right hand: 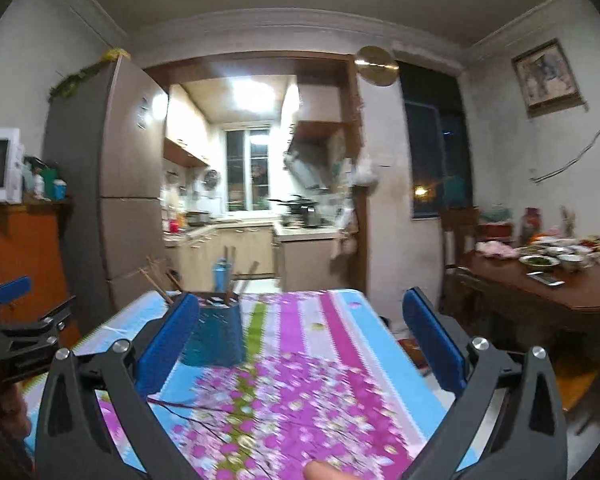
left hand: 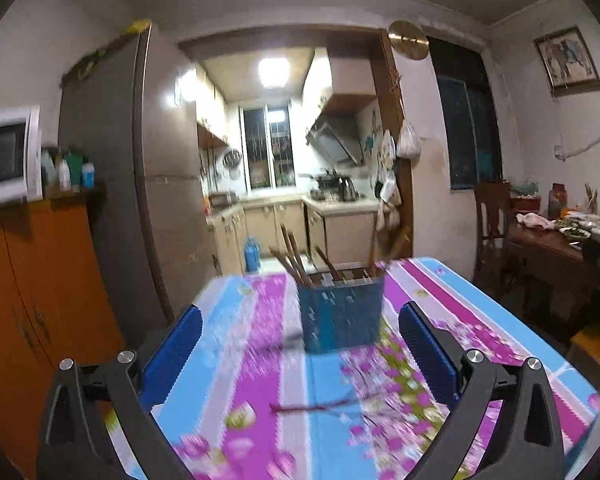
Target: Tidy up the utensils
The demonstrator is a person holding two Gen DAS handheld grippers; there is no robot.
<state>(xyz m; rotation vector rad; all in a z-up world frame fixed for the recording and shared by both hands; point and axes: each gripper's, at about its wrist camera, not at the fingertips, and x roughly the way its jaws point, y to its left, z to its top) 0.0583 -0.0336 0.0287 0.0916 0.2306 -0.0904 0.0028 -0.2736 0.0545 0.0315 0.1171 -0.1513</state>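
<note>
- The blue utensil holder (left hand: 342,312) stands upright on the desk (left hand: 260,360), wooden chopsticks (left hand: 296,256) leaning out of its top.
- The left claw (left hand: 300,352) hangs spread wide and empty, the holder ahead between its fingers.
- The right claw (right hand: 300,344) also gapes empty, the holder behind its left finger.
- The chopsticks look light, stiff and smooth; pinching mid-shaft seems safest.

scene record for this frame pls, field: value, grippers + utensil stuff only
surface: table with floral striped cloth
holder: blue utensil holder, upright on the cloth
contents: wooden chopsticks standing in the holder, leaning
left gripper: open, empty, holder ahead between the fingers, not touched
right gripper: open, empty, holder ahead near its left finger
loose utensils on cloth: none clearly visible (motion blur)
</note>
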